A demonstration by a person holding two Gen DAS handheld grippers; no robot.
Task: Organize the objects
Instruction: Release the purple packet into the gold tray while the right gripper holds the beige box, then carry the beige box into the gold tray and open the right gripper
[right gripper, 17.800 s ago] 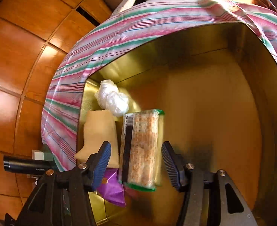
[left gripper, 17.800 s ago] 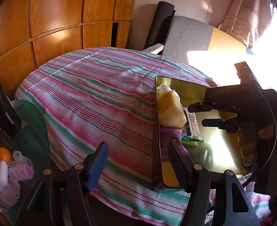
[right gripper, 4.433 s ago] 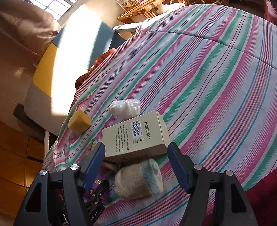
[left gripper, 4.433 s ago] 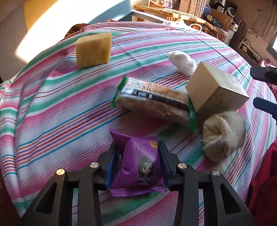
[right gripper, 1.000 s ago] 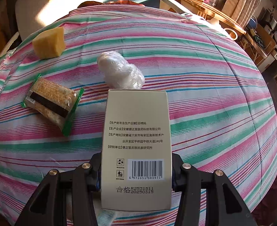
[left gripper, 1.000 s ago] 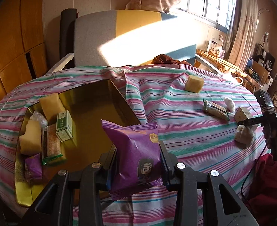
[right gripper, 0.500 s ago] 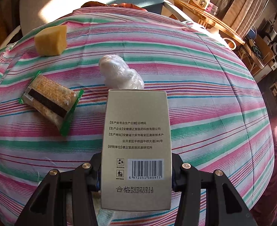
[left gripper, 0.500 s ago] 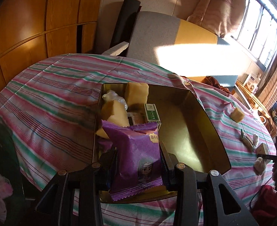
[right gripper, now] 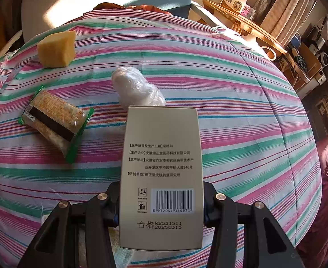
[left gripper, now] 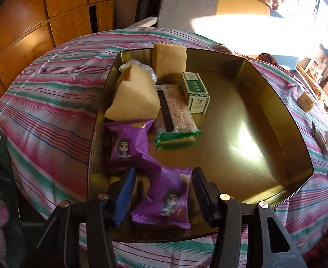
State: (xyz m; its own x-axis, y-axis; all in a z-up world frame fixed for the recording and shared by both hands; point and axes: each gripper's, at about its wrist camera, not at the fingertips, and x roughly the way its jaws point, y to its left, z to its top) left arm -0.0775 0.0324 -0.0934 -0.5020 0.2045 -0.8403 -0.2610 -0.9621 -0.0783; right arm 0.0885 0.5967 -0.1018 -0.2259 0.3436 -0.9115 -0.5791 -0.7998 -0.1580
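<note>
In the left wrist view a gold tray [left gripper: 282,120] lies on the striped tablecloth. My left gripper [left gripper: 162,192] is open over the tray's near edge, and a purple snack packet [left gripper: 164,198] lies loose between its fingers. A second purple packet [left gripper: 128,143], a cracker pack [left gripper: 175,111], two yellow sponges [left gripper: 132,98], a green-white box [left gripper: 196,91] and a plastic wad [left gripper: 130,65] lie in the tray. In the right wrist view my right gripper [right gripper: 161,203] is shut on a beige box [right gripper: 161,174], held above the cloth.
On the cloth in the right wrist view lie a yellow sponge [right gripper: 57,49], a cracker pack [right gripper: 57,120] and a white plastic wad [right gripper: 137,89]. A chair [left gripper: 208,2] stands behind the table. Wooden panels [left gripper: 41,17] are at the left. A shelf with boxes [right gripper: 242,13] stands at the far right.
My left gripper has moved in over the tray and opened, letting go of the purple packet. My right gripper still holds the beige box, barely moved.
</note>
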